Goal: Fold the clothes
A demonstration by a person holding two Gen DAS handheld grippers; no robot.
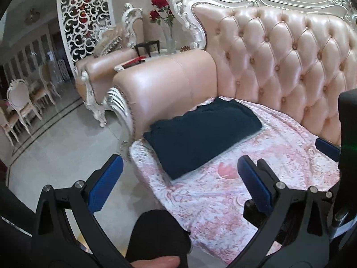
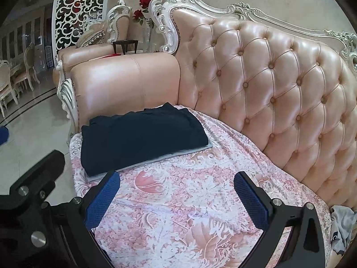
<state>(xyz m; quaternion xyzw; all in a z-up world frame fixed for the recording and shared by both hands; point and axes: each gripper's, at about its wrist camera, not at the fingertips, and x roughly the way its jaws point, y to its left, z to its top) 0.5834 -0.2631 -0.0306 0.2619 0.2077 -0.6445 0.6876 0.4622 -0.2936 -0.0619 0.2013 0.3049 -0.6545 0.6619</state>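
1. Left gripper (image 1: 179, 167): nearest the lens, its blue-padded jaws stand wide apart and hold nothing; it hangs above the front edge of the seat. A dark sleeve (image 1: 156, 234) and a fingertip show at the bottom of the left wrist view.
2. Right gripper (image 2: 176, 183): jaws likewise spread, empty, poised over bare cover.
3. Dark navy garment (image 2: 140, 134): folded into a flat rectangle, lying at the left end of the seat, just beside the armrest (image 2: 127, 82). A pale grey layer (image 2: 178, 153) shows along its near edge, apparently another folded piece beneath.
4. Grey garment (image 2: 343, 225): crumpled at the far right of the seat, well apart from the stack. Judged state of task: the navy piece done, this one left to fold.
5. Floral pink cover (image 2: 178, 212): spread over the seat of the tufted pink sofa (image 2: 279, 89).
6. Writing: a small white mark on the grey garment, too small to read; no brand legible elsewhere.
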